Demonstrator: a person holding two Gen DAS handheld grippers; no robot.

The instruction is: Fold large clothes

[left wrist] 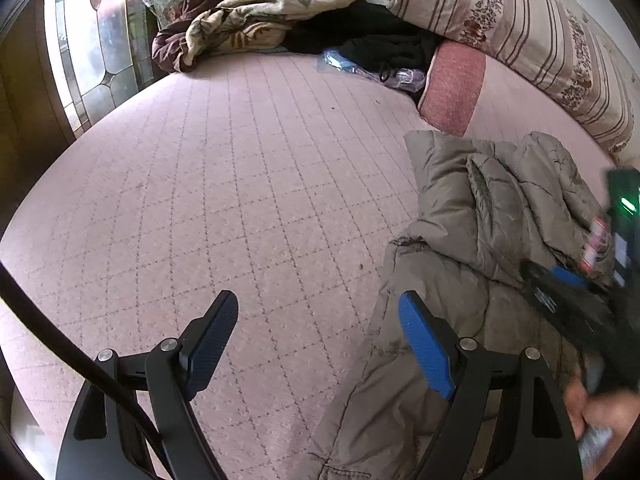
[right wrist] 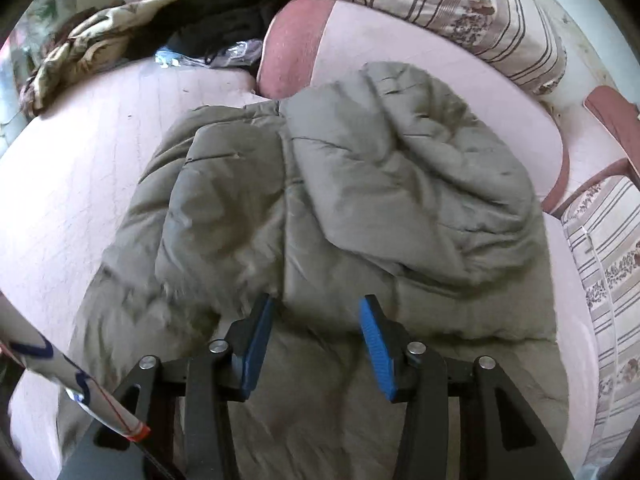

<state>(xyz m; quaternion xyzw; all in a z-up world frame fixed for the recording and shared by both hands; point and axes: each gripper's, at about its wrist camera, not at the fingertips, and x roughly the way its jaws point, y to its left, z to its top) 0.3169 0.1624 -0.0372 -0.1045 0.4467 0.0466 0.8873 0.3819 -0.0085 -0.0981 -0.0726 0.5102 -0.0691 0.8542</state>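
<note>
A grey-brown puffy jacket (right wrist: 352, 200) lies crumpled on the pink quilted bed (left wrist: 200, 200). In the left wrist view the jacket (left wrist: 460, 240) fills the right side. My left gripper (left wrist: 318, 304) is open and empty, over the bed at the jacket's left edge, with its right finger over the fabric. My right gripper (right wrist: 316, 304) is open and empty just above the middle of the jacket. The right gripper's body also shows, blurred, in the left wrist view (left wrist: 580, 304).
A brown and cream blanket (left wrist: 248, 20) and black clothes (left wrist: 380, 36) lie heaped at the far end of the bed. A striped floral bolster (left wrist: 520, 40) and a pink cushion (left wrist: 452, 84) line the far right. A stained-glass window (left wrist: 100, 40) is on the left.
</note>
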